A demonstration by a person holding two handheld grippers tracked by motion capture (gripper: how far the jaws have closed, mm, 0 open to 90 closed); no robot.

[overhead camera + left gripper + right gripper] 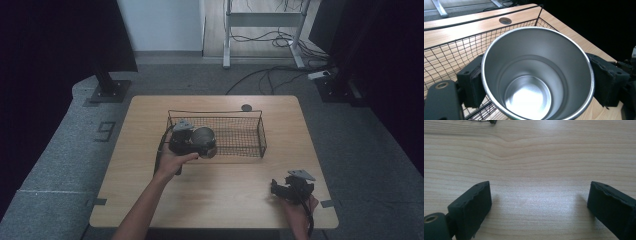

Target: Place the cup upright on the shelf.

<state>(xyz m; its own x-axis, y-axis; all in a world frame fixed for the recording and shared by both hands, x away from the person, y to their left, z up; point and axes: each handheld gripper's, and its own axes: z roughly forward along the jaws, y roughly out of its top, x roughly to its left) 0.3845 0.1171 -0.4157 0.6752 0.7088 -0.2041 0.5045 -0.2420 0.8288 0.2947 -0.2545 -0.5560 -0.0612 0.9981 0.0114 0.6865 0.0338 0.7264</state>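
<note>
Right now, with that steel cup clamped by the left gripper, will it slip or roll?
The steel cup looks smooth and polished, so it could slip between the left gripper's jaws. It is round, so probably rolls if laid sideways. Empty and thin-walled, likely light.

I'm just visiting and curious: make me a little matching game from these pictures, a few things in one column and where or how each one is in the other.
Things:
1. steel cup
2. wire basket
3. right claw
4. round hole

Place or state:
A. open, with nothing between its jaws, over bare wood
B. in the table top, beyond the far side of the basket
C. clamped between the left claw's jaws
D. standing in the middle of the table

Pairs: 1-C, 2-D, 3-A, 4-B
</note>
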